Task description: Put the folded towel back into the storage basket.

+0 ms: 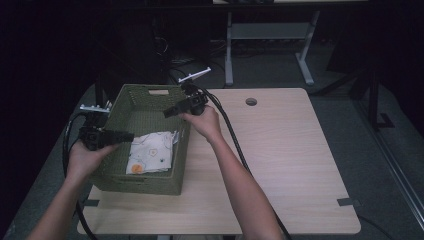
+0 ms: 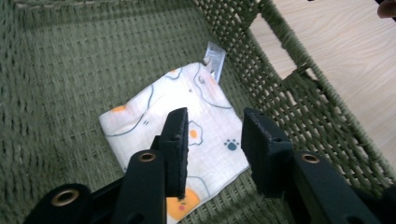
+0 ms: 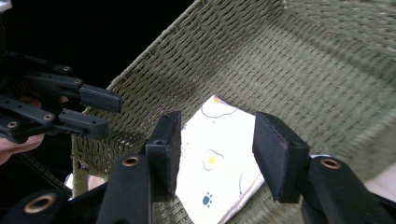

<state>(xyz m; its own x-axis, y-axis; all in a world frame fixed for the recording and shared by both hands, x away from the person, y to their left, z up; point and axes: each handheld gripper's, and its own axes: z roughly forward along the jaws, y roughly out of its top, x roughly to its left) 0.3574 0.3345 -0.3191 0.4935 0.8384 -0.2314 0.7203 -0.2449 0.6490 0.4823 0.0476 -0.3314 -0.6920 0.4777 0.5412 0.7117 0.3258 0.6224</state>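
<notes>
One woven green basket (image 1: 148,186) stands on the left part of the wooden table (image 1: 280,165); its near wall sits close to the table's front edge; a cut-out handle slot shows in its far wall. One folded cloth (image 1: 150,152) lies flat on the basket floor, in the near right portion, just beside the right wall; it is white with printed egg shapes, orange patches and a small paw print; a small grey tag (image 2: 215,59) projects from the cloth's corner against the wall.

Left gripper (image 1: 125,136): held in the left hand (image 1: 85,157) over the basket's left rim; jaws point level across the basket interior, toward the right; the left gripper view shows them parted, with nothing between the pads, the cloth (image 2: 180,119) lying below them on the floor.

Right gripper (image 1: 170,111): held in the right hand (image 1: 205,122) above the basket's right rim; jaws point left and slightly down into the basket; the right gripper view shows them parted and empty, with the cloth (image 3: 217,163) below; the left gripper (image 3: 100,112) appears opposite, over the far rim, well apart from the right one.

Both forearms enter from the bottom edge; one cable (image 1: 235,145) trails from the right gripper across the table.
</notes>
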